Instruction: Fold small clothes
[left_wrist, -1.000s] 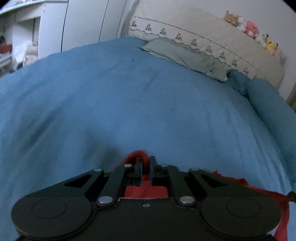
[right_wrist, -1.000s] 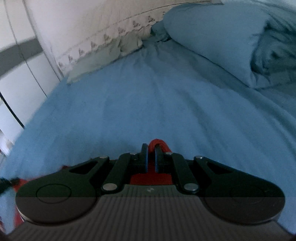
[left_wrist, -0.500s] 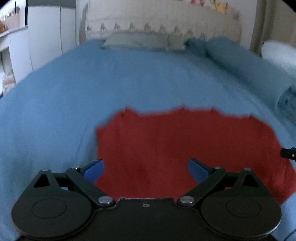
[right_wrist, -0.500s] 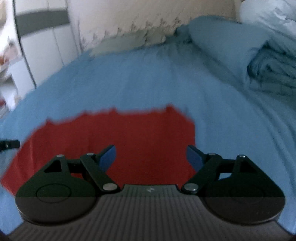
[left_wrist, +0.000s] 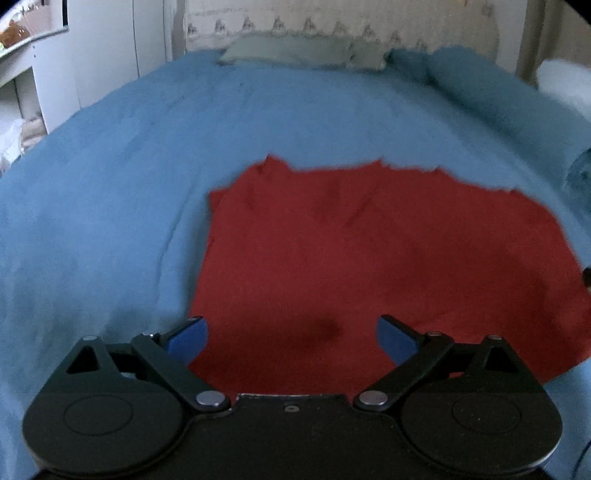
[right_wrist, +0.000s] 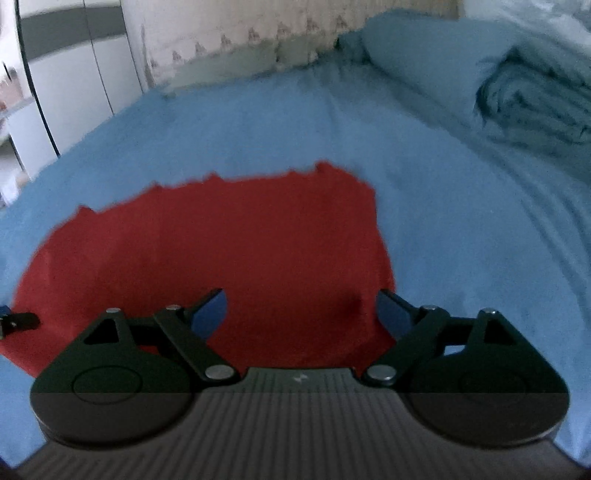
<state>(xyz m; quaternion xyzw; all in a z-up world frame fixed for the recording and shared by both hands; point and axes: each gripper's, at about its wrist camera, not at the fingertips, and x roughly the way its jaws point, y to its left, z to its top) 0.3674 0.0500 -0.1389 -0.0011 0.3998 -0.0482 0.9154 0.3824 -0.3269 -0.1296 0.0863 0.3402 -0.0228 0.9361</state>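
Note:
A small red garment (left_wrist: 369, 251) lies flat on the blue bedspread (left_wrist: 110, 177), spread sideways. My left gripper (left_wrist: 291, 341) is open and empty, above the garment's near left part. In the right wrist view the same red garment (right_wrist: 221, 251) lies in front of my right gripper (right_wrist: 301, 314), which is open and empty above its near right edge. A bit of the left gripper (right_wrist: 16, 321) shows at the left edge of the right wrist view.
A grey-green pillow (left_wrist: 295, 51) and a cream embroidered headboard cushion (left_wrist: 332, 22) lie at the bed's far end. A rolled blue duvet (right_wrist: 517, 85) lies along the right side. White cupboards (left_wrist: 103, 55) stand to the left.
One second ago both grippers were shut on the red garment. Both have since opened, let it go and drawn back; the garment now lies flat on the bed.

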